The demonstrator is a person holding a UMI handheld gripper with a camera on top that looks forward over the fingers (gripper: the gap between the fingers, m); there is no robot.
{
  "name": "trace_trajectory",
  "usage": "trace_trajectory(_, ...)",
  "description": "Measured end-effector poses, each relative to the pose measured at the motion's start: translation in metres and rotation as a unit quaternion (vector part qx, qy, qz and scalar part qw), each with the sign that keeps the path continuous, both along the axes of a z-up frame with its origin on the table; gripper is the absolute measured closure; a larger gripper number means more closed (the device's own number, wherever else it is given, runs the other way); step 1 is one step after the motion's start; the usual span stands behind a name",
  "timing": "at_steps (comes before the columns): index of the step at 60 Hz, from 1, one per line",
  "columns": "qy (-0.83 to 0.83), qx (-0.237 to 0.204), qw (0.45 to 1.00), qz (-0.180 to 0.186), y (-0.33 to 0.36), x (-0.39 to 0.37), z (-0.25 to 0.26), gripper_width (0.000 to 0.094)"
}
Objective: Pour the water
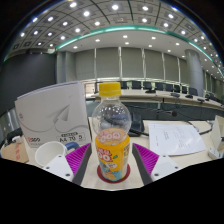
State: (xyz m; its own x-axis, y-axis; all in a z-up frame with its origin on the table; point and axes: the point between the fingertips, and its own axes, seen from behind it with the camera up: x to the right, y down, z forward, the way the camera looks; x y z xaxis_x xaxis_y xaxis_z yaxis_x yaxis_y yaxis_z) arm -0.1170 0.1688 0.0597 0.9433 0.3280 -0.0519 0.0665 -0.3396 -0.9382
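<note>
two-finger gripper [112, 168], pale grey fingers [62, 166], magenta inner pads [145, 156]

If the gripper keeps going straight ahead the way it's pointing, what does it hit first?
Likely the bottle. It stands upright between the gripper fingers, pads at either side, so the palm would meet it almost at once. Whether the pads already press it is unclear.

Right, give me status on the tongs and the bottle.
Tongs astride the bottle, grip unconfirmed. Bottle upright, yellow cap on. White cup beside it, nothing blocking.
</note>
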Motion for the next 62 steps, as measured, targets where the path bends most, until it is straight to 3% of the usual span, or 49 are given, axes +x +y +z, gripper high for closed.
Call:
trace_trajectory(1,0.000,-0.001,1.000,-0.004,-0.002,0.001,0.002,0.0063)
trace_trajectory(12,-0.030,-0.021,0.999,-0.020,-0.055,0.003,0.036,0.0077)
trace_trajectory(28,-0.078,-0.085,0.989,-0.091,-0.218,0.005,0.110,0.0075)
trace_trajectory(45,-0.095,-0.088,0.983,-0.129,-0.349,-0.001,0.160,0.0080)
trace_trajectory(62,-0.105,-0.086,0.983,-0.126,-0.394,-0.007,0.170,0.0079)
